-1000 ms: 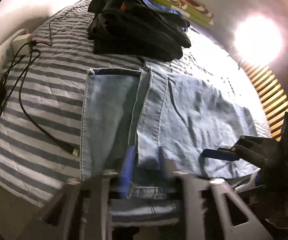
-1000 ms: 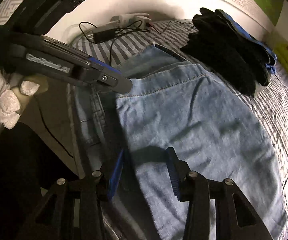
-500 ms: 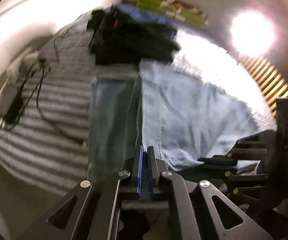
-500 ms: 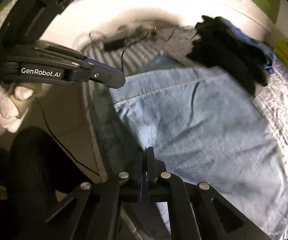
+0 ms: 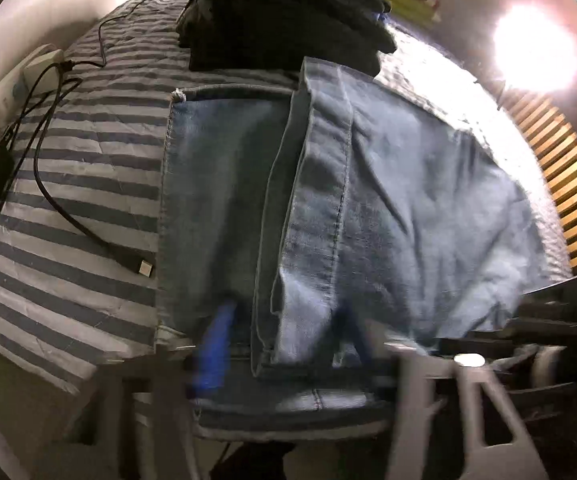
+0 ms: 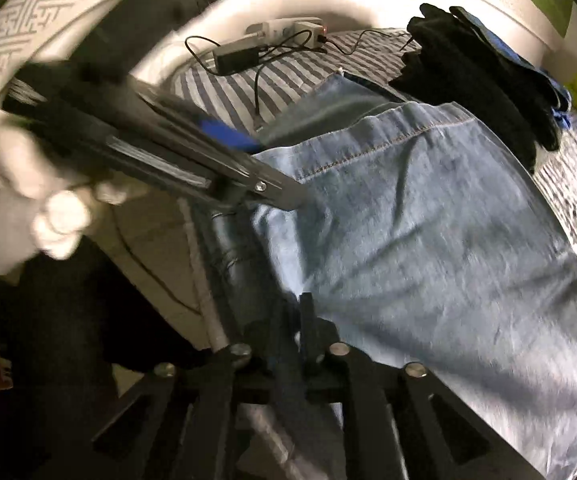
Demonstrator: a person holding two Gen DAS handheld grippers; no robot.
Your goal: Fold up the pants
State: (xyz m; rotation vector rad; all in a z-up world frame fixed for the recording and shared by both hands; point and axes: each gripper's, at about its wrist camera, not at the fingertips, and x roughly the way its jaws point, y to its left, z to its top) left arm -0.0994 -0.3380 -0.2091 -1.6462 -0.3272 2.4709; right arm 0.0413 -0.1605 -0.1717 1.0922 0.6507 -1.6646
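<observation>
change: half a second ago both tools were shut with pads together above the pants; now the left tool (image 5: 284, 344) has dropped lower and its jaws are opening, and the right tool (image 6: 294, 320) jaws are opening from shut too
left tool: fairly wide, blue pads astride the near hem of the folded leg, cloth between them but not pinched; blurred
right tool: narrow gap only, pads at the near edge of the denim; cannot tell if cloth is inside the gap
pants: light blue jeans (image 5: 388, 208), faded denim, stitched seams, folded lengthwise, one leg flap lying over the other, creased
where: flat on the striped bed (image 5: 80, 168), near edge hanging over the bed's side, far end touching the dark clothes pile (image 5: 288, 24)
hand: white-gloved hand (image 6: 48, 216) grips the left tool, seen in right wrist view
clutter: black cable (image 5: 68, 208) with plug end just beside the jeans' left edge; power strip (image 5: 16, 80) at bed edge
hard to see: both tools motion-blurred; lamp glare (image 5: 536, 52) washes out the far right of the bed; waistband side cut off under the tools; clothes pile top cropped
</observation>
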